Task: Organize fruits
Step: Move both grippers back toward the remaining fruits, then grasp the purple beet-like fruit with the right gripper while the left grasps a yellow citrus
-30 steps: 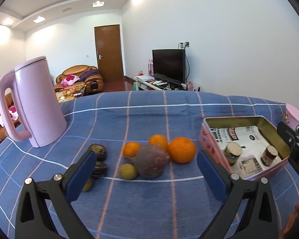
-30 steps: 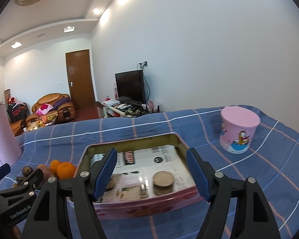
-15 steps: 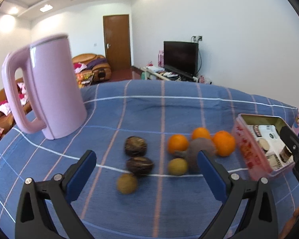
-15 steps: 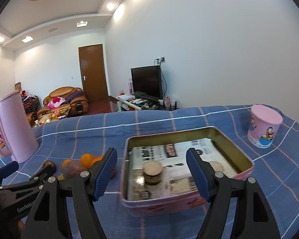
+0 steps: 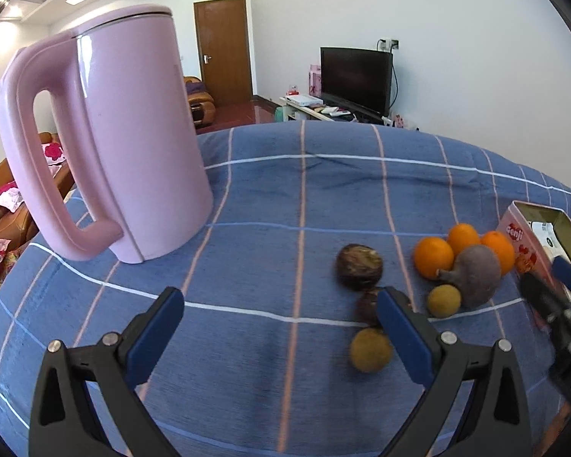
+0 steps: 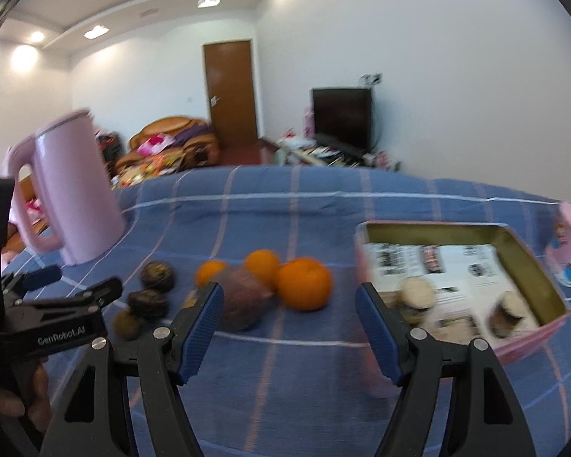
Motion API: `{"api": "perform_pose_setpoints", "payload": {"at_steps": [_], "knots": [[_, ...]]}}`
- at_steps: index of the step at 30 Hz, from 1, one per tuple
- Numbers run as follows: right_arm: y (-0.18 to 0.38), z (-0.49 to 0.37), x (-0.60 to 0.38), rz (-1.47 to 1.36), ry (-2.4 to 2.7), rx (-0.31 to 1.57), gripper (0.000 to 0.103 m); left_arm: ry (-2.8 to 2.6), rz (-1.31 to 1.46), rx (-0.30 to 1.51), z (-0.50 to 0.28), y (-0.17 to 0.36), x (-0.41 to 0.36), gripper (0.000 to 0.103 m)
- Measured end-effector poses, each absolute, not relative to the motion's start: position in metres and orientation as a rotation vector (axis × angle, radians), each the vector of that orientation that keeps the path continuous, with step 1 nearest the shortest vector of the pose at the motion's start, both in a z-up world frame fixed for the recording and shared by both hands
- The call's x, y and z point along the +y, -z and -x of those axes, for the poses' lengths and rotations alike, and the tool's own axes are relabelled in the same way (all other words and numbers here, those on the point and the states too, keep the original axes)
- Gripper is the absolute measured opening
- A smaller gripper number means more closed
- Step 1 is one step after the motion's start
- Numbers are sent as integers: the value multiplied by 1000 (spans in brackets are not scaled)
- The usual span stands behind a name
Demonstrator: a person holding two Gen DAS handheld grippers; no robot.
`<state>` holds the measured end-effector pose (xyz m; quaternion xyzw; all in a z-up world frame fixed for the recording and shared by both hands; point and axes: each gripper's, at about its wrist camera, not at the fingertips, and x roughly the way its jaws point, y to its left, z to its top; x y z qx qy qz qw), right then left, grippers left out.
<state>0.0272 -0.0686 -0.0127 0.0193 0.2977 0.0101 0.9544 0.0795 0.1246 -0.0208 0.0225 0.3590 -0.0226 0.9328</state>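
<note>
Left gripper (image 5: 279, 314) hangs low with its blue-padded jaws spread wide — nothing between them. Right gripper (image 6: 287, 314) sits alongside, jaws also parted and empty — the left hand (image 6: 15, 396) grips its handle.

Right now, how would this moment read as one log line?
left gripper: open, empty | right gripper: open, empty | fruits: on cloth | tin: no fruit

Dark fruit (image 5: 367, 306): partly hidden behind left claw's finger.
Tin (image 5: 529, 243): cut off at right edge.
Right-wrist view: motion-blurred throughout.
</note>
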Motion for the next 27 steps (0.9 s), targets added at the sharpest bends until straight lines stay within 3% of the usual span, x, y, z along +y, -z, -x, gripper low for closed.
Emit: {"api": "perform_pose_setpoints", "payload": {"at_steps": [13,19,20,25,27], "knots": [[50,-84,-70,-350,-86,812,67,232,-111,780,-74,22,113,103],[51,-91,-66,-371,-91,818,66,275,-150,798,-72,27,98,103],[51,-92,-65,-372,-104,821,59,284,-140,809,-73,28,97,101],[52,-90,-71,-396,-123,822,54,257,-146,831,-80,38,95,91],[51,-86,-73,-397,-127,819,51,268,-138,859,-82,43,95,80]]}}
